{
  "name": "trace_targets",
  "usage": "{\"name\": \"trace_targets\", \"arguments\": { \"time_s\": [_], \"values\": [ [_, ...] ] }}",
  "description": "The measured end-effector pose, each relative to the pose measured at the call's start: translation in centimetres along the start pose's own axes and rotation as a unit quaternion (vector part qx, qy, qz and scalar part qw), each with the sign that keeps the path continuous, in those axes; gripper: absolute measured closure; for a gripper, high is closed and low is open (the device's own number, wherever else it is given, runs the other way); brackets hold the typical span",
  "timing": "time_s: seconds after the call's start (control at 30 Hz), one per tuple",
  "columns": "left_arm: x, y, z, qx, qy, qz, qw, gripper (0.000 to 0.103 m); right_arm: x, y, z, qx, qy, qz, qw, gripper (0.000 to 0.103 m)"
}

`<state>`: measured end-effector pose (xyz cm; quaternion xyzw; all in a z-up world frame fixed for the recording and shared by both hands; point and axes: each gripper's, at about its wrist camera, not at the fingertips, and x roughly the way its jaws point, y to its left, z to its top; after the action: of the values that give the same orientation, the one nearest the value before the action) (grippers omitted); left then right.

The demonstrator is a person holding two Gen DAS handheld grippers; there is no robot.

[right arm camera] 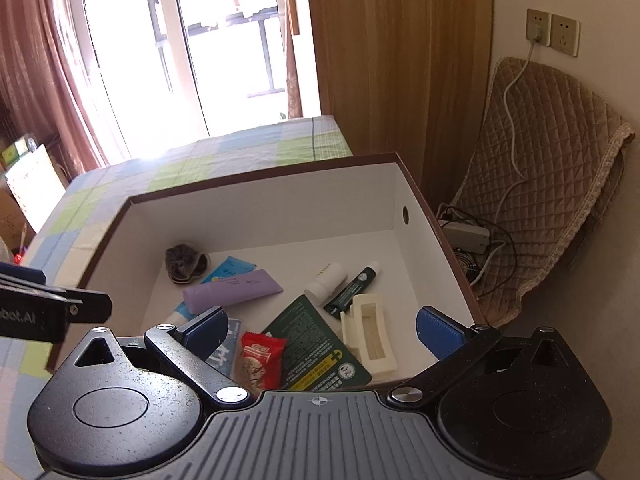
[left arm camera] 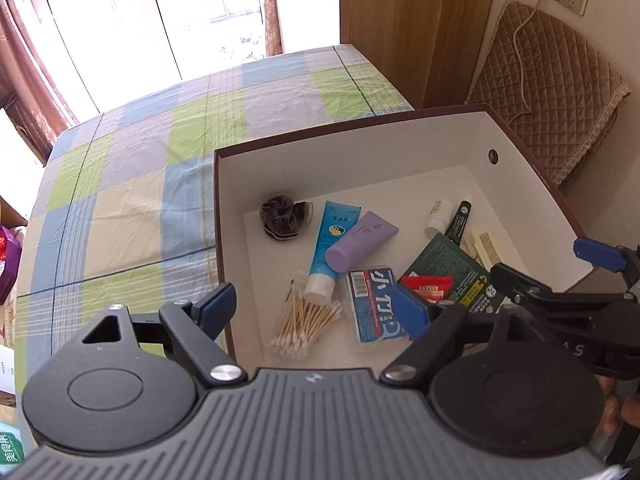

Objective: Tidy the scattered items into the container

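Note:
A brown box with a white inside point(left arm camera: 352, 168) point(right arm camera: 264, 216) stands on the checked bedsheet. It holds a dark scrunchie point(left arm camera: 285, 218) point(right arm camera: 186, 262), a blue tube point(left arm camera: 330, 246), a purple tube point(left arm camera: 360, 242) point(right arm camera: 232, 291), cotton swabs point(left arm camera: 308, 324), a blue case point(left arm camera: 374, 304), a red sachet point(left arm camera: 427, 286) point(right arm camera: 260, 358), a green packet point(left arm camera: 460, 276) point(right arm camera: 316, 348), a white bottle point(left arm camera: 438, 218) point(right arm camera: 326, 282), a dark green tube point(left arm camera: 460, 220) point(right arm camera: 354, 288) and a cream clip point(right arm camera: 370, 332). My left gripper point(left arm camera: 316, 306) hovers open over the box's near left corner. Open too, my right gripper point(right arm camera: 324, 330) hangs above the near right side, empty.
The bed point(left arm camera: 140, 184) stretches left and back toward bright glass doors. A wooden wardrobe point(left arm camera: 416, 28) stands behind the box. At right a quilted brown cover point(right arm camera: 548, 184), wall sockets point(right arm camera: 552, 32) and tangled cables point(right arm camera: 480, 248). Boxes and packets point(left arm camera: 8, 264) sit at the bed's left edge.

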<state>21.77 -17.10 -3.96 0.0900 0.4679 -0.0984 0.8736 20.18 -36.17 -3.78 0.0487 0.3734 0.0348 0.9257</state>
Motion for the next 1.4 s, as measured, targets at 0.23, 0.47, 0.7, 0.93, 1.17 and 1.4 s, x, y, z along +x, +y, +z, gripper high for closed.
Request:
{"name": "trace_targets", "arguments": {
  "time_s": [0.23, 0.47, 0.7, 0.93, 1.17, 1.4],
  "values": [
    [-2.3, 0.5, -1.8, -0.015, -0.012, -0.001, 0.9998, 0.02, -3.1, 1.1, -0.7, 0.002, -0.009, 0.014, 1.0, 0.0],
    [-4.8, 0.3, -3.9, -0.007, -0.029, 0.006, 0.9995, 0.02, -5.4, 2.9, -2.3, -0.007, 0.004, 0.011, 1.0, 0.0],
    [-7.1, 1.3, -5.9, -0.017, -0.044, 0.007, 0.9989, 0.019, -7.8, 4.3, -3.4, -0.01, 0.004, 0.017, 1.0, 0.0],
    [-9.9, 2.2, -7.8, -0.021, -0.072, 0.019, 0.997, 0.019, -10.1, 5.9, -4.4, -0.022, 0.005, 0.023, 0.999, 0.0],
    [-11.8, 2.3, -9.4, -0.005, -0.086, 0.03, 0.9959, 0.019, -11.7, 6.7, -5.3, -0.025, 0.006, 0.023, 0.999, 0.0],
    [-12.7, 2.6, -10.7, -0.006, -0.081, 0.035, 0.9961, 0.019, -12.7, 7.1, -6.1, -0.022, 0.015, 0.023, 0.999, 0.0]
  ]
}}
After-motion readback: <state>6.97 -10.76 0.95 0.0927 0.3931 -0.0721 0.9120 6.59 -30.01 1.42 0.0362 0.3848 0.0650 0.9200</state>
